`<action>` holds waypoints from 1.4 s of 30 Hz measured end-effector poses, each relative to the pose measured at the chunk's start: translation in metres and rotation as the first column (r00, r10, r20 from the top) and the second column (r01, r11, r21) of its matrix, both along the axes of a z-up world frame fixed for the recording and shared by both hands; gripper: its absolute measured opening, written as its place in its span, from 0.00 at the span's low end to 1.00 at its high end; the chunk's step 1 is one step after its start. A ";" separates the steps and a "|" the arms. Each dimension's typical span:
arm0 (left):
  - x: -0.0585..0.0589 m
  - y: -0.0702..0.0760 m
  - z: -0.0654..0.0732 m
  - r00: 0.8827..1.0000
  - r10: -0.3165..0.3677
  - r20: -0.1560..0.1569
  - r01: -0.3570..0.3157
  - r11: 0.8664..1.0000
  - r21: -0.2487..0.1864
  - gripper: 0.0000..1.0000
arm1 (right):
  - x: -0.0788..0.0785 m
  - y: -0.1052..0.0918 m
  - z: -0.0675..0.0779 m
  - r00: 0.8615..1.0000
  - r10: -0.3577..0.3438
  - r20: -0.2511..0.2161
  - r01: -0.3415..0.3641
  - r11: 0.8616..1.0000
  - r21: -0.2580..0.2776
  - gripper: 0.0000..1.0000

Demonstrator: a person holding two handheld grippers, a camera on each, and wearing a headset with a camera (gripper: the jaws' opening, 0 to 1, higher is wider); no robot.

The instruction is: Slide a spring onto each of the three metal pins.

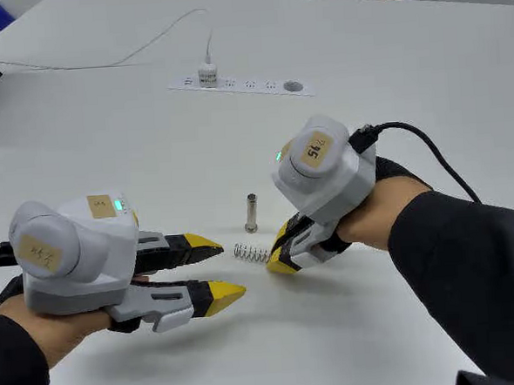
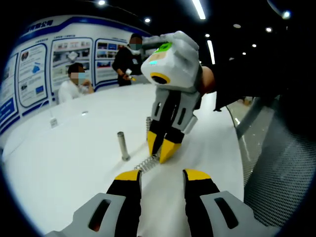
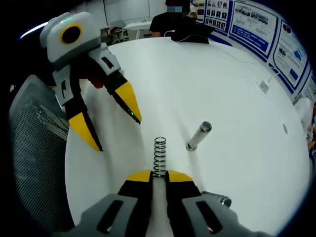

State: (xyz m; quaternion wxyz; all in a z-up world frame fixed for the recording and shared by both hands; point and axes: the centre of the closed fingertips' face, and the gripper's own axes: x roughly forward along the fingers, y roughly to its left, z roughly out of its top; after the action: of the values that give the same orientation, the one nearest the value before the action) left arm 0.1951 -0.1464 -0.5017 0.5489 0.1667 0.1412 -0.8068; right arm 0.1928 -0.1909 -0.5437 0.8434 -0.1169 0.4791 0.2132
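Here the right tool [image 3: 153,177] pinches a silvery coiled spring [image 3: 159,154].

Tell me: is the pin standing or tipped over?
Standing. The pin rises straight from the table, bare; the spring lies beside it, pinched by the right tool.

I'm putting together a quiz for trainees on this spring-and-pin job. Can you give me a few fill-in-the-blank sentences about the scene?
1. The right tongs are shut on one end of the ____.
2. The metal pin stands ____ on the white table.
3. The left tongs hold nothing; their jaws are ____.
Missing words: spring; upright; open.
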 end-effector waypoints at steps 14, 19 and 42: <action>-0.007 -0.002 -0.007 0.999 -0.030 0.011 0.030 0.999 0.020 0.33 | -0.018 0.011 0.015 0.997 0.072 -0.016 -0.073 0.997 -0.009 0.12; -0.012 -0.003 -0.008 0.999 -0.045 0.014 0.045 0.999 0.024 0.33 | -0.024 0.017 0.022 0.995 0.096 -0.019 -0.096 0.995 -0.006 0.12; -0.028 -0.002 -0.012 0.985 -0.154 0.081 0.153 0.988 0.022 0.20 | -0.036 0.040 0.038 0.979 0.195 -0.062 -0.195 0.981 0.004 0.12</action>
State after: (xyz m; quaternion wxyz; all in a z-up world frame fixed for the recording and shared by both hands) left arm 0.1670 -0.1482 -0.5140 0.4893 0.2143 0.1114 -0.8380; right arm 0.1563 -0.1506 -0.5059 0.8032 -0.1575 0.4914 0.2976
